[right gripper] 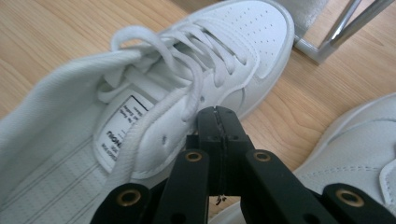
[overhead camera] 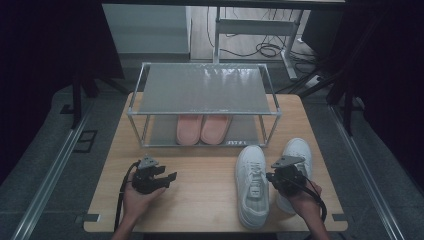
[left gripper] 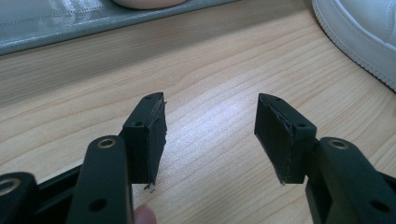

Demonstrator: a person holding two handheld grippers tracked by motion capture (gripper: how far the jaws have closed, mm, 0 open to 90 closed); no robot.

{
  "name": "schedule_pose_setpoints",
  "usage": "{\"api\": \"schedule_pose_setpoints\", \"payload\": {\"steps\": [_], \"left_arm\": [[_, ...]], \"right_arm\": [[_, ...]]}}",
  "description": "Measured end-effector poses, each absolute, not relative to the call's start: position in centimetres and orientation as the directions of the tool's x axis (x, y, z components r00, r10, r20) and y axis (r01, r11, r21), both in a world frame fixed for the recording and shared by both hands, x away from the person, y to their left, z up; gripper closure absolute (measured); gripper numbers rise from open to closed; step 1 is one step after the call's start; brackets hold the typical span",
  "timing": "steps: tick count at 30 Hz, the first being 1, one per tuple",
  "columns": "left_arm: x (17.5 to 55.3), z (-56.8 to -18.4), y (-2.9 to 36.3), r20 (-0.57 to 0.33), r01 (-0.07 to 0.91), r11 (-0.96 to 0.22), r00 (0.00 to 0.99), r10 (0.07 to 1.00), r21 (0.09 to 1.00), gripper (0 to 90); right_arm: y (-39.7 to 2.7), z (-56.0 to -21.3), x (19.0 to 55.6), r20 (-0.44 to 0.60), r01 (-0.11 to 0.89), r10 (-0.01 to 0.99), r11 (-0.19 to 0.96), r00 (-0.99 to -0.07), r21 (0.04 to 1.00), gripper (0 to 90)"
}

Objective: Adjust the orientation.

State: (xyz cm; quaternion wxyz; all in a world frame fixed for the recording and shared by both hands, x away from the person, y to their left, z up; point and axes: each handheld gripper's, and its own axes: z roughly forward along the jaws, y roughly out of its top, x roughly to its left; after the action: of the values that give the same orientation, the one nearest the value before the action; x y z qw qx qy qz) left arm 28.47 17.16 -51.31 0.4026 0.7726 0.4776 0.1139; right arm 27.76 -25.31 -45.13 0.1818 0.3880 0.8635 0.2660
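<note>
Resting by sneaker (overhead camera: pixel 252 186); right gripper (right gripper: pixel 217 116) jaws closed.

The left gripper (left gripper: pixel 210 135) holds its two black jaws wide apart, with bare wooden table (left gripper: pixel 205 70) showing in the gap between them and nothing held. The jaws hang just over the wood; whether their tips touch it is hard to tell. Beyond the jaws and to their left lies the grey shelf (left gripper: pixel 70 23) of a rack, and on its far edge sits the rounded end of something pink (left gripper: pixel 144 3), perhaps a slipper. Beyond the right-hand jaw, a white sneaker (left gripper: pixel 364 32) rests on the table, well apart from the pad.
</note>
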Motion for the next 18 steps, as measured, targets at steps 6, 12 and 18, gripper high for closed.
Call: {"api": "schedule_pose_setpoints", "payload": {"steps": [6,12,18], "left_arm": [[28.4,-51.2,17.3,-0.21,0.645,-0.215,0.515,0.831,0.733,44.1],[28.4,-51.2,17.2,-0.208,0.644,-0.217,0.517,0.831,0.734,44.1],[28.4,-51.2,17.3,-0.21,0.644,-0.214,0.516,0.831,0.735,44.2]], "right_arm": [[-25.2,-45.6,28.1,-0.13,0.591,0.769,0.576,-0.626,0.565,90.0],[-24.8,-45.8,28.1,-0.143,0.586,0.754,0.601,-0.641,0.544,90.0],[-24.2,-45.7,28.3,-0.147,0.578,0.741,0.617,-0.655,0.535,90.0]]}}
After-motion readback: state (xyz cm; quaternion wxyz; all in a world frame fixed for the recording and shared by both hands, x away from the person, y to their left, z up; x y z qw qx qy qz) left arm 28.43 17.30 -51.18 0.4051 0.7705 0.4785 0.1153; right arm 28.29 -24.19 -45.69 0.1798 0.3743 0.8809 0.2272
